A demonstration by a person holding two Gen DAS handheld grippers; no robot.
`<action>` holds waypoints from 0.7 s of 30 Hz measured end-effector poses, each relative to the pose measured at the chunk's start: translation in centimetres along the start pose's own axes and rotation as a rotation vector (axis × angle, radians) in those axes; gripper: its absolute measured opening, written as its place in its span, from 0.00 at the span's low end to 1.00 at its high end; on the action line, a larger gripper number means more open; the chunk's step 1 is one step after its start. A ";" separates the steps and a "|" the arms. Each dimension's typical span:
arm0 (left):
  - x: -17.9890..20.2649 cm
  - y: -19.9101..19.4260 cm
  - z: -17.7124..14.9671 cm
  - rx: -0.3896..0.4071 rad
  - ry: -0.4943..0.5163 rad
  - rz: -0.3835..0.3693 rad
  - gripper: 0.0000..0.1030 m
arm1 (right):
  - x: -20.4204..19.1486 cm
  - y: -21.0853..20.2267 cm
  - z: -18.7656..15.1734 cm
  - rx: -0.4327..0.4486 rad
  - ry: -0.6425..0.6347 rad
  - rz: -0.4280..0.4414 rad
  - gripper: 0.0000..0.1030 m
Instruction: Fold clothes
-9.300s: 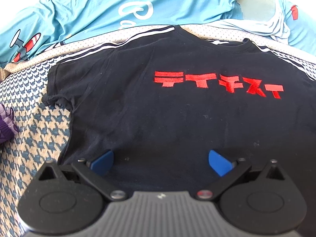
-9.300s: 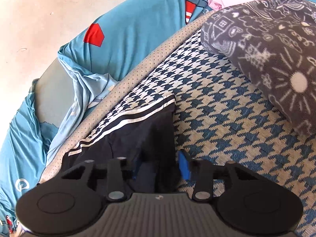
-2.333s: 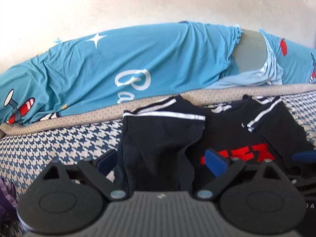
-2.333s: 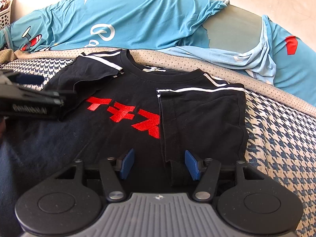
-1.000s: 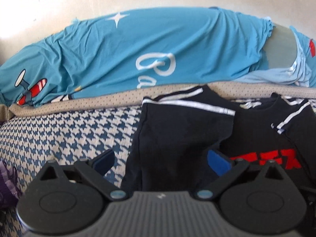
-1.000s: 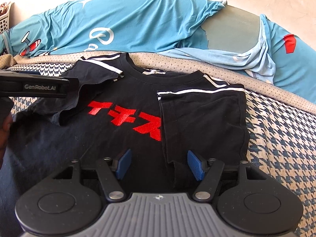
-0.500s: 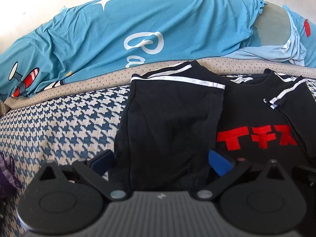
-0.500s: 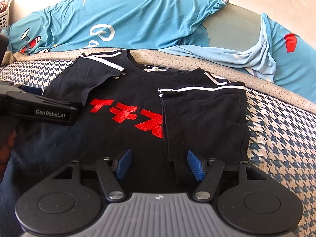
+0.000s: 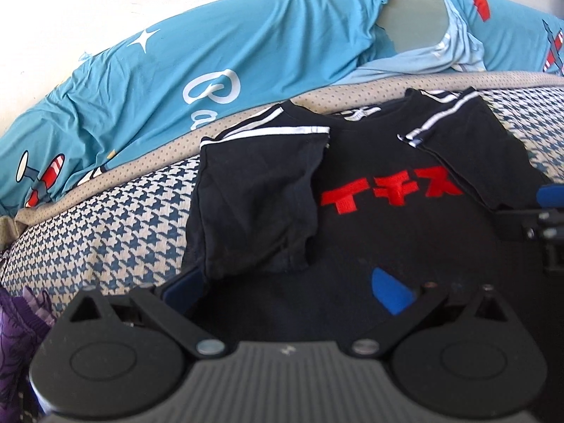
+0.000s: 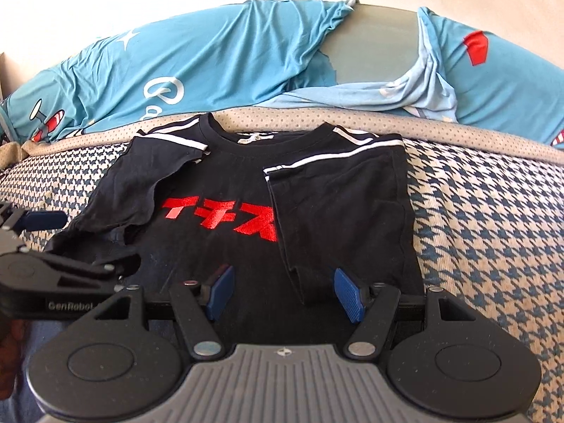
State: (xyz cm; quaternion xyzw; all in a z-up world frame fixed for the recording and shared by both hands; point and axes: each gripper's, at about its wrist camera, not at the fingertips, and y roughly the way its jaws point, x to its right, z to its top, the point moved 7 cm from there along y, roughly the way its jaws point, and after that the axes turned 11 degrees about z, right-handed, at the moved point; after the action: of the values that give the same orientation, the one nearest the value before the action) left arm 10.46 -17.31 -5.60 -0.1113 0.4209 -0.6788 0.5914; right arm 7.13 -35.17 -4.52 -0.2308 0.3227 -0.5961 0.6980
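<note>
A black cotton T-shirt with red lettering (image 10: 246, 246) lay flat on the blue-and-cream houndstooth bed cover (image 10: 493, 232), both white-striped sleeves folded inward over its chest. The left claw (image 9: 287, 287) and the right claw (image 10: 283, 292) hovered spread apart over its lower half, gripping nothing.

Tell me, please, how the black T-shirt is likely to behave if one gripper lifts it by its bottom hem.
The black T-shirt will probably sag limply: its folded sleeves lie soft and rumpled. It looks thin, so likely light. The folds may well slip open, since nothing pins them.
</note>
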 end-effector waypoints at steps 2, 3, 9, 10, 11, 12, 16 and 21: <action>0.1 -0.4 -0.5 -0.007 0.012 -0.001 1.00 | 0.4 -0.3 -0.2 -0.004 0.024 0.001 0.61; 0.2 -0.5 -0.7 -0.011 0.018 -0.001 1.00 | 0.6 -0.5 -0.2 -0.004 0.038 0.001 0.61; -0.1 -0.9 -1.8 -0.044 0.015 -0.010 1.00 | 3.0 -1.9 0.2 0.036 0.100 -0.010 0.61; -0.6 -1.0 -2.1 -0.055 0.000 -0.012 1.00 | 3.6 -2.1 0.4 0.047 0.109 -0.011 0.61; -1.1 -1.1 -2.3 -0.065 -0.015 -0.013 1.00 | 4.1 -2.4 0.5 0.057 0.119 -0.011 0.61; -1.6 -1.2 -2.5 -0.075 -0.030 -0.014 1.00 | 4.7 -2.6 0.7 0.068 0.128 -0.012 0.61; -3.6 -2.0 -3.6 -0.110 -0.083 -0.011 1.00 | 7.0 -3.0 1.2 0.100 0.164 -0.035 0.61; -4.1 -1.9 -3.3 -0.098 -0.104 -0.018 1.00 | 9.4 -2.3 0.9 0.113 0.235 -0.024 0.61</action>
State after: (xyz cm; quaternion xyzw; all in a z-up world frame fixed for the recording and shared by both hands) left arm 8.14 -12.26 -4.88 -0.1789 0.4214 -0.6561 0.6000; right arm 6.97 -44.85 -3.87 -0.1239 0.3654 -0.6446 0.6600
